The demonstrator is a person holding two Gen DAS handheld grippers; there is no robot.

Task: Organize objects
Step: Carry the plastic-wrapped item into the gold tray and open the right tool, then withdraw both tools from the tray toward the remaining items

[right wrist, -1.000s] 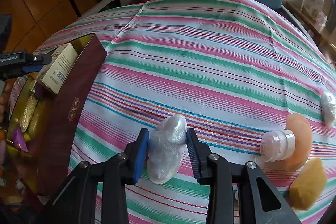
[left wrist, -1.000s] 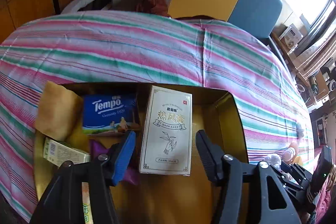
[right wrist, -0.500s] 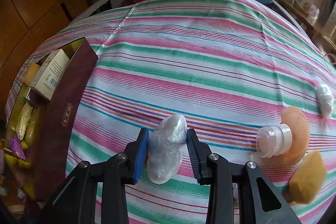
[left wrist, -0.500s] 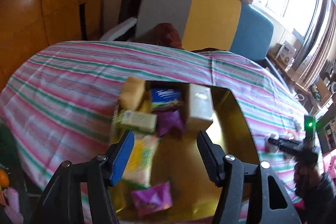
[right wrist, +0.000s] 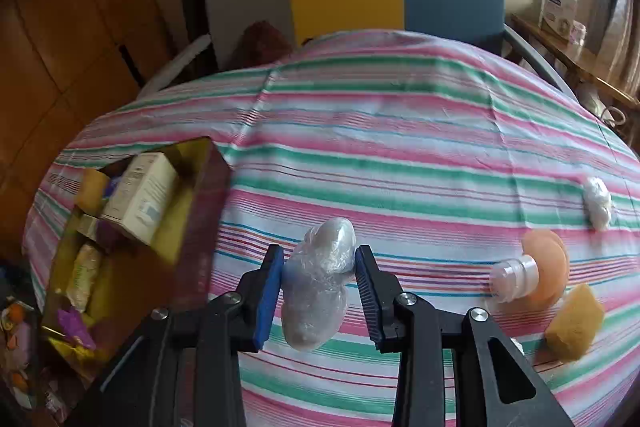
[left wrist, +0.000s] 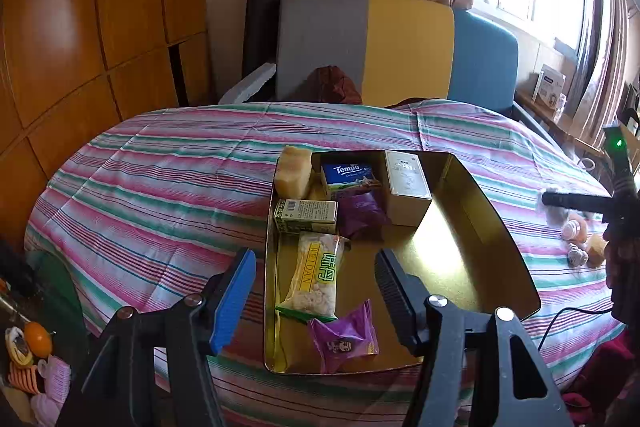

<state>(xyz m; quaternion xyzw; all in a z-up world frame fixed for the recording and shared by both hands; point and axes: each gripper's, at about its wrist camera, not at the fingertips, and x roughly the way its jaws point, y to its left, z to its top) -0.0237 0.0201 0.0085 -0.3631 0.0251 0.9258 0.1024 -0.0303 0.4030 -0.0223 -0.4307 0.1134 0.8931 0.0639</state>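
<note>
A gold-lined box (left wrist: 480,211) with a dark red outer wall (right wrist: 202,227) sits on the striped tablecloth. It holds a white carton (left wrist: 406,183), a Tempo tissue pack (left wrist: 348,175), a yellow sponge (left wrist: 294,173), a green carton (left wrist: 306,215), a snack bag (left wrist: 316,273) and purple packets (left wrist: 344,337). My left gripper (left wrist: 316,291) is open and empty, held above the box's near end. My right gripper (right wrist: 318,285) is shut on a clear plastic-wrapped bundle (right wrist: 320,283), lifted above the cloth to the right of the box.
On the cloth at the right lie a peach bottle with a clear cap (right wrist: 528,273), a yellow sponge (right wrist: 574,323) and a white wrapped bundle (right wrist: 598,203). A grey, yellow and blue chair (left wrist: 400,43) stands behind the table. Small items (left wrist: 32,347) lie below the table's left edge.
My left gripper has pulled back and up from the box, leaving the white carton inside. My right gripper has lifted with the wrapped bundle and shifted a little toward the box.
</note>
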